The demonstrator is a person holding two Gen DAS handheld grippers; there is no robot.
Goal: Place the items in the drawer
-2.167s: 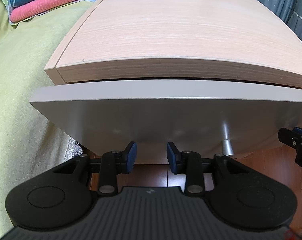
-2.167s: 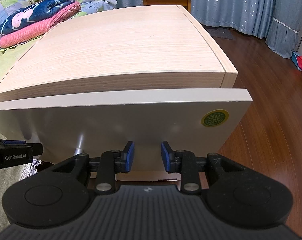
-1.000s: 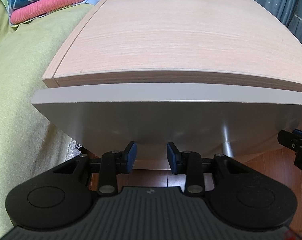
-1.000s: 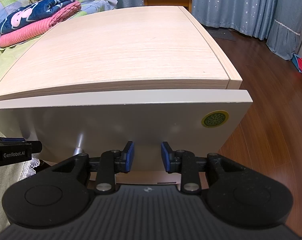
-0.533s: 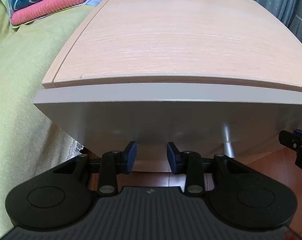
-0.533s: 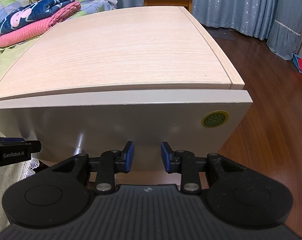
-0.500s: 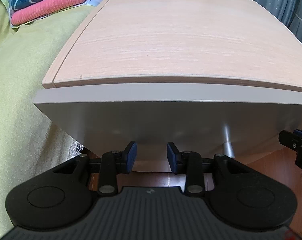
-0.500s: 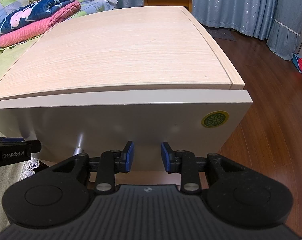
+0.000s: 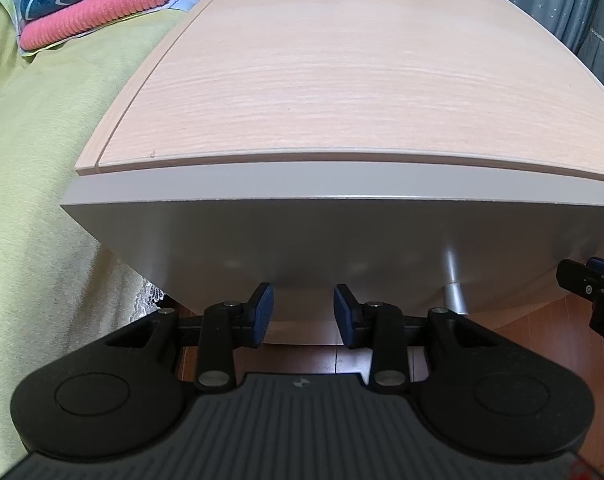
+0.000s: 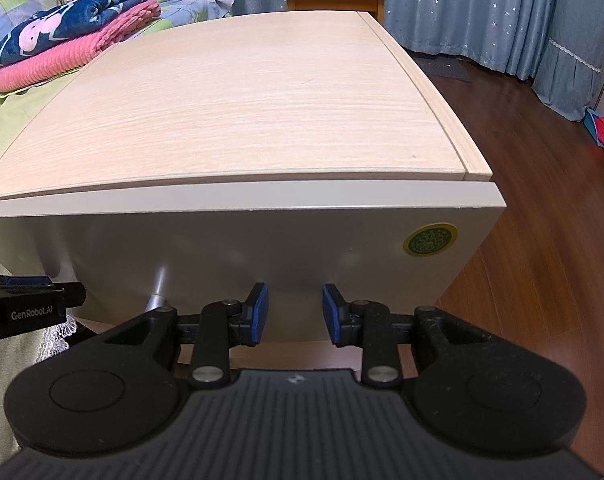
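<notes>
Against the wooden cabinet [image 10: 242,96], the grey drawer [image 10: 238,240] is seen pushed home, no gap showing; any contents are hidden. Left tongs [image 9: 303,314] and right tongs [image 10: 295,312] are held parted and empty at its lower edge. Completion is judged near.

The drawer [image 10: 230,248] front fills the space ahead of both sets of parted jaws, hiding its contents. Left of the right jaws, its metal handle [image 10: 157,300] is partly hidden behind the gripper body. Right of the left jaws, the right gripper [image 9: 594,292] is cut off by the frame edge.
</notes>
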